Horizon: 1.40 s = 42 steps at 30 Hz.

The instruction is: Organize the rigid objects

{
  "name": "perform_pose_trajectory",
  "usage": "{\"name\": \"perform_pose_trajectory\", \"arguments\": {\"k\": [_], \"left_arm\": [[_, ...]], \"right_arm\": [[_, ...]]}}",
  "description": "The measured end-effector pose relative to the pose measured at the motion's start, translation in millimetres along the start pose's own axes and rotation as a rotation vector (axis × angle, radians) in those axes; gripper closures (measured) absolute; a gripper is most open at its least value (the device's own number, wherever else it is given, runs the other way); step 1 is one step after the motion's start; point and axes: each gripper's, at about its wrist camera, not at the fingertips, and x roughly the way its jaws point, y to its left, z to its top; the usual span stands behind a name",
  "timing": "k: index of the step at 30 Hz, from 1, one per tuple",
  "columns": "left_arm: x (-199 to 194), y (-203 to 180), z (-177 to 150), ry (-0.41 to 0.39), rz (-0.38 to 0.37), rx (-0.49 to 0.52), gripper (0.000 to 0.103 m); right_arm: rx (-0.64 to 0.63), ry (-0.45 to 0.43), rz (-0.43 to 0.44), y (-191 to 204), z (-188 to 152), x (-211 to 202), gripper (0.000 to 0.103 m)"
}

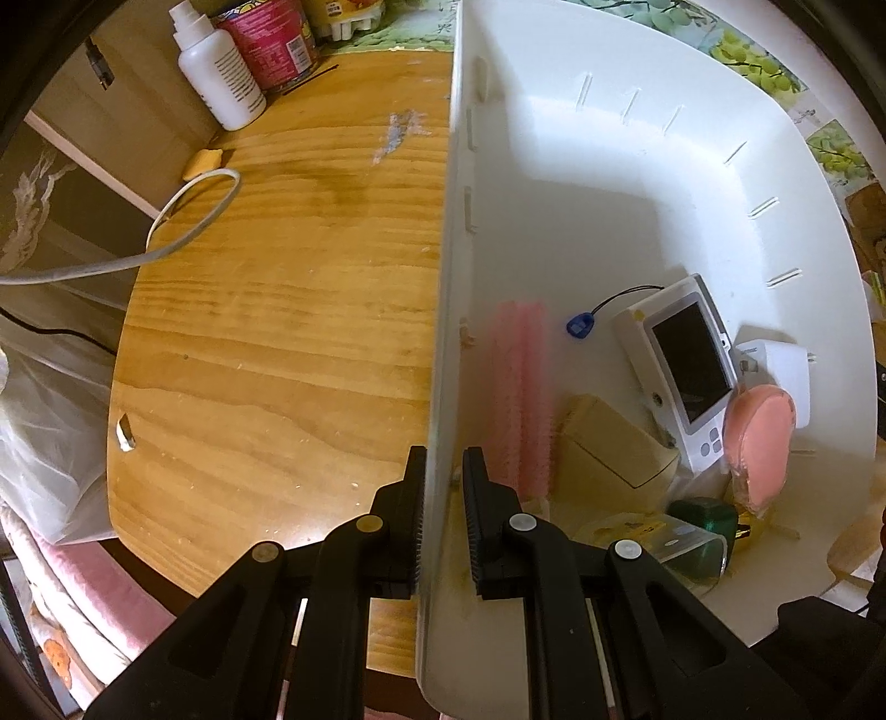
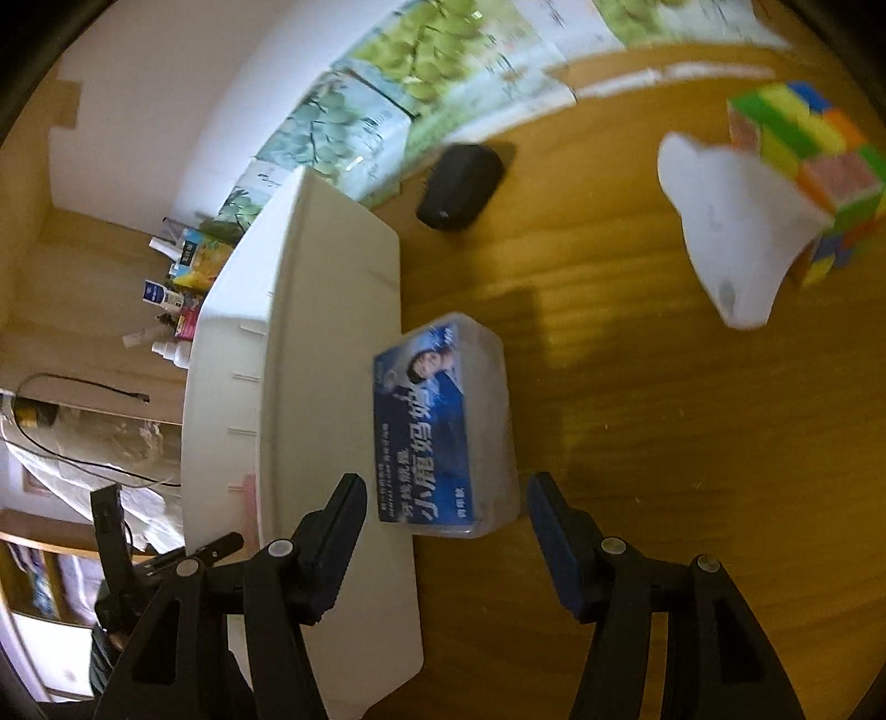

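My left gripper (image 1: pixel 443 487) is shut on the left wall of a white plastic bin (image 1: pixel 609 183), one finger outside and one inside. The bin holds a white device with a dark screen (image 1: pixel 686 365), a pink brush (image 1: pixel 520 399), a pink round object (image 1: pixel 758 448), a beige box (image 1: pixel 609 454), a white plug adapter (image 1: pixel 781 371) and a green-capped bottle (image 1: pixel 703 518). My right gripper (image 2: pixel 446 498) is open just before a clear box with a blue label (image 2: pixel 443 426) that lies on the wooden table beside the bin's outer wall (image 2: pixel 332 310).
A colourful puzzle cube (image 2: pixel 814 160), a white curved object (image 2: pixel 731 232) and a black case (image 2: pixel 462 185) lie on the table to the right of the bin. A white spray bottle (image 1: pixel 216 72), a red can (image 1: pixel 271 44) and a grey cable (image 1: pixel 183 221) are at the table's left.
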Motion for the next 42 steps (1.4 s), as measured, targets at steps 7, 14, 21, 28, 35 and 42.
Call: {"name": "perform_pose_trajectory", "arguments": {"k": [7, 14, 21, 28, 35, 42], "left_arm": [[-1, -2, 3, 0.009, 0.011, -0.011, 0.090], [-3, -4, 8, 0.015, 0.016, -0.017, 0.090], [0, -1, 11, 0.019, 0.009, -0.017, 0.090], [1, 1, 13, 0.021, 0.009, -0.012, 0.090], [-1, -1, 19, 0.011, 0.012, -0.003, 0.089], [1, 0, 26, 0.018, 0.014, 0.010, 0.089]], "right_arm": [[0.051, 0.038, 0.077, -11, 1, 8, 0.042], [0.066, 0.036, 0.148, -19, 5, 8, 0.040], [0.090, 0.024, 0.095, -24, 6, 5, 0.062], [0.147, -0.041, 0.132, -34, 8, -7, 0.093], [0.133, -0.058, 0.070, -22, 11, -11, 0.103], [0.046, -0.040, -0.004, -3, 9, -12, 0.103]]}}
